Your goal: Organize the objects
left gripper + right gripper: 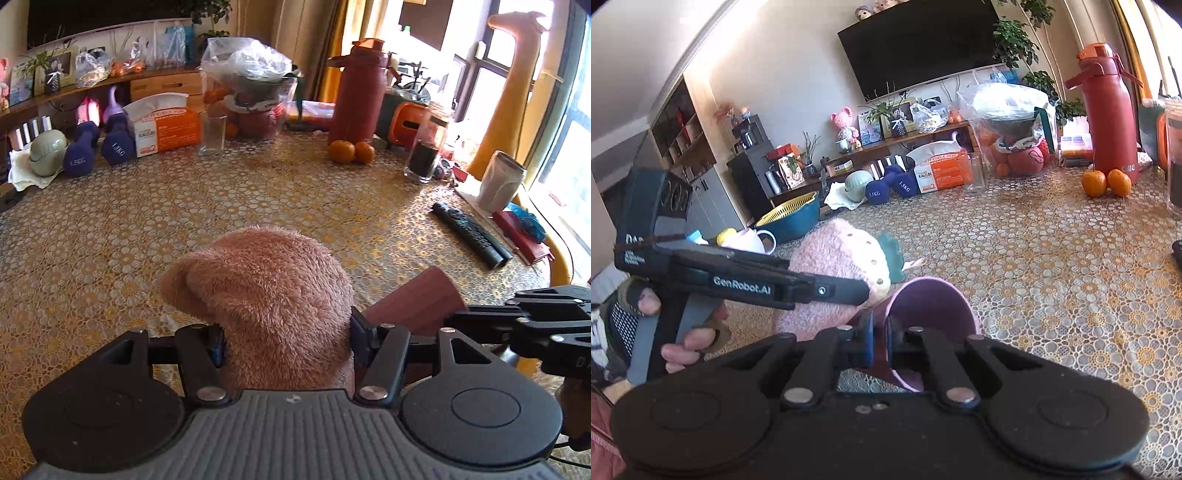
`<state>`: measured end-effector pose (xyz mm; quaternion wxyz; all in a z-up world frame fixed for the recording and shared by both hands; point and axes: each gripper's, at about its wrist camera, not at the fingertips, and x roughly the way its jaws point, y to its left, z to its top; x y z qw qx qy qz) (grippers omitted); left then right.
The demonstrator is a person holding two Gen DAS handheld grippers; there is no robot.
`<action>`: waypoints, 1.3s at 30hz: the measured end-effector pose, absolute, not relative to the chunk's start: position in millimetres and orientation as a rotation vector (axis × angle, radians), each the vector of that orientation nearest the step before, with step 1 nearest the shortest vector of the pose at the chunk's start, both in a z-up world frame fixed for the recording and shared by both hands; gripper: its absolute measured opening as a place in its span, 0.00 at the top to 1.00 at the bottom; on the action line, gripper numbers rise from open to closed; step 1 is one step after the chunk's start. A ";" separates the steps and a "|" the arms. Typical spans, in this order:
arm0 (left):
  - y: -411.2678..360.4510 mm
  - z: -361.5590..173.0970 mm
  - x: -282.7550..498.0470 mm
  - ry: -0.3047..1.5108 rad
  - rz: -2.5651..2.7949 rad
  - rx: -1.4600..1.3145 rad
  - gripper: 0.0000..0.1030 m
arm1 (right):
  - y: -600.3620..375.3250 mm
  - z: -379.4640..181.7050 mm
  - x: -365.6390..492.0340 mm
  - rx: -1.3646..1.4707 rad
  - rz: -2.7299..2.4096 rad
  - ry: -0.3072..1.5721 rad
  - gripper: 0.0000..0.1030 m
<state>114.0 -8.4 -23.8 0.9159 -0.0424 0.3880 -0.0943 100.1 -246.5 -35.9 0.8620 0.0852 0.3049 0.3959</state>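
My left gripper (286, 341) is shut on a pink plush strawberry toy (269, 302), which fills the space between its blue pads. In the right wrist view the same toy (838, 258) shows white seed dots and a green leaf top, with the left gripper body (775, 286) across it. My right gripper (880, 339) is shut on the rim of a pink cup (934, 306), held beside the toy. The cup (417, 304) shows at the right in the left wrist view, with the right gripper body (535, 317) behind it.
A table with a patterned lace cloth (258, 192) holds a black remote (471, 234), two oranges (351, 151), a red thermos (356, 92), a glass jar (424, 147), purple dumbbells (99, 146), a tissue box (166, 125) and a blue bowl with a yellow strainer (790, 218).
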 end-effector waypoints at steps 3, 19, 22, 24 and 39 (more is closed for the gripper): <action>13.1 -22.8 120.9 0.797 -0.140 -0.119 0.41 | -244.2 -34.0 108.0 0.223 0.827 0.632 0.98; 17.7 5.0 135.3 0.717 -0.155 -0.122 0.41 | -215.6 -41.3 158.9 0.217 0.818 0.545 0.98; 13.5 4.6 136.6 0.720 -0.170 -0.122 0.41 | -222.1 -46.4 153.8 0.216 0.825 0.546 0.98; 9.1 4.1 137.0 0.725 -0.189 -0.125 0.41 | -227.9 -47.3 147.5 0.203 0.831 0.550 0.98; -77.0 2.5 131.0 0.733 -0.383 -0.017 0.42 | -236.8 -57.2 115.9 0.088 0.852 0.601 0.98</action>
